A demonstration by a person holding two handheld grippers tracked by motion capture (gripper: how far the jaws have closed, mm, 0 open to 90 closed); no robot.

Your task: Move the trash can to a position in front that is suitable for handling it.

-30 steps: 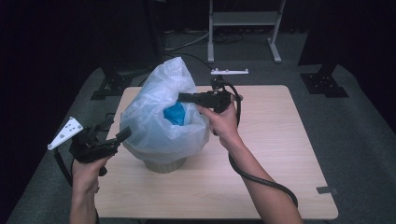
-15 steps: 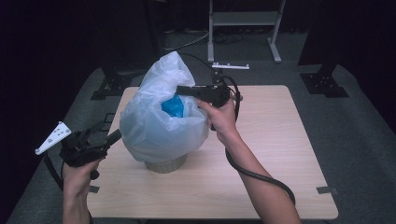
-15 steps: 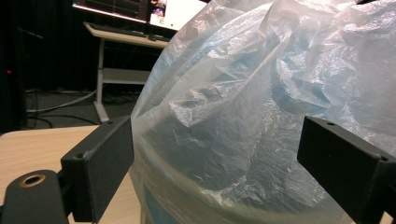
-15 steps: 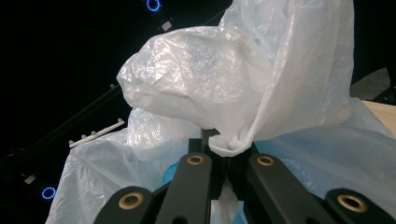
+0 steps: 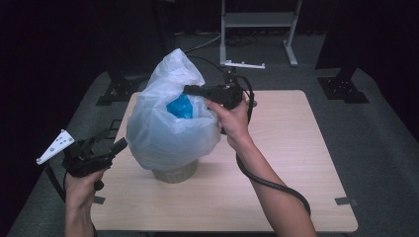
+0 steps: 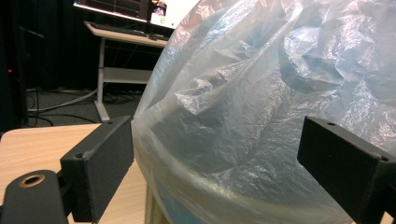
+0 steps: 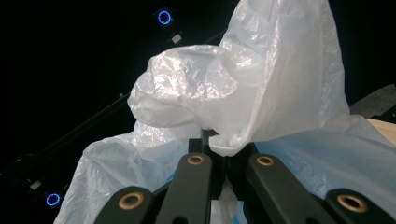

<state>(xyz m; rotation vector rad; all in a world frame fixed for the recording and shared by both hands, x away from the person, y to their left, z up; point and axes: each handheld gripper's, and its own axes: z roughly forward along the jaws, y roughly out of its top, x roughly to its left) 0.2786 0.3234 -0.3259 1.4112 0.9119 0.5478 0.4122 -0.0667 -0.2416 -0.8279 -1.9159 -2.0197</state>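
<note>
Pinching the rim of a translucent plastic bag [image 5: 170,126] draped over a beige bin [image 5: 175,172] mid-bench [image 5: 296,163], right gripper [image 5: 190,90] lifting it open; left gripper [image 5: 118,144] lower and farther back than before. Gaping wide beside the bag's flank [image 6: 243,116], ready to grab. Clamped shut on a film fold [image 7: 224,140], holding the mouth up.

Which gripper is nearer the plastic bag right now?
Right. The right gripper is shut on the plastic bag at its top edge; the left gripper is open just beside the bag's left side, jaws not gripping it.
</note>
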